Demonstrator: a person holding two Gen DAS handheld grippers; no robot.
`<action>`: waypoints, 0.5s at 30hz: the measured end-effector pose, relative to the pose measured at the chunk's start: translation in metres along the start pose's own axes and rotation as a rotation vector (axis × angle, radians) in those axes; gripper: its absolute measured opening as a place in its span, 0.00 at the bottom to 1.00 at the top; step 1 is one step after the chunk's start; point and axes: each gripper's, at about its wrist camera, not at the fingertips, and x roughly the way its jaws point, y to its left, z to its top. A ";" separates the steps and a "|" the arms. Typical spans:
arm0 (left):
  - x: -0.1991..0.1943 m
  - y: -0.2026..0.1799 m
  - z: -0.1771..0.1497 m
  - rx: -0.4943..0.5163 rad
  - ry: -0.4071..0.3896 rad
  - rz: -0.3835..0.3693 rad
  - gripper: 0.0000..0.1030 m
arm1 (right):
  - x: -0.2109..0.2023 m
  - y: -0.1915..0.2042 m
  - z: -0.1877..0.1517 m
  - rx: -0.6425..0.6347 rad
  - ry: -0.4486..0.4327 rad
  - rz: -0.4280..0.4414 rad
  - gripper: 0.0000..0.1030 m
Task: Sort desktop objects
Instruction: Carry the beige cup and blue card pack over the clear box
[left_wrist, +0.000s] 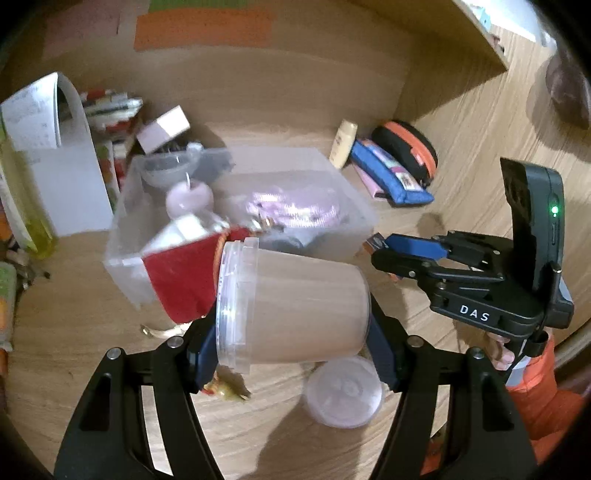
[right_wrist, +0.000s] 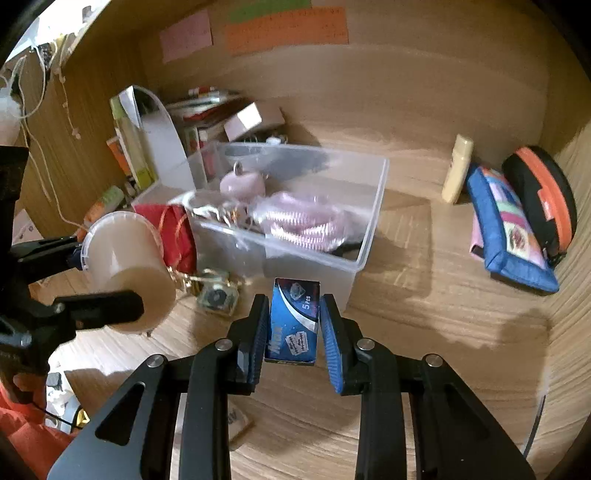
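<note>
Beside clear bin (right_wrist: 369, 206) | left gripper (left_wrist: 291, 354) clamps tub (left_wrist: 295, 306) (tilted) | right gripper (right_wrist: 293, 328) pinches blue box (right_wrist: 293, 321)

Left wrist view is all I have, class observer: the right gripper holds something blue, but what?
Observer: A small blue box, printed "5 Pcs", pinched between the right gripper fingers.
Operator: Where is it relative to the clear bin?
Observer: Just in front of the bin, near its front wall, not yet over the opening.
Operator: My cup hides the desk beyond it. Anything there?
Observer: Yes, a small clear cube lies on the desk beside the cup that the left gripper grips, with a red pouch behind it against the bin.
</note>
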 end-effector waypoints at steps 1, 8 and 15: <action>-0.003 0.004 0.004 -0.003 -0.007 0.008 0.66 | -0.001 0.000 0.003 -0.003 -0.008 0.003 0.25; -0.020 0.028 0.032 -0.024 -0.076 0.098 0.66 | -0.013 0.003 0.019 -0.010 -0.073 0.013 0.25; -0.020 0.051 0.051 -0.084 -0.123 0.127 0.66 | -0.019 0.008 0.040 -0.017 -0.129 0.002 0.25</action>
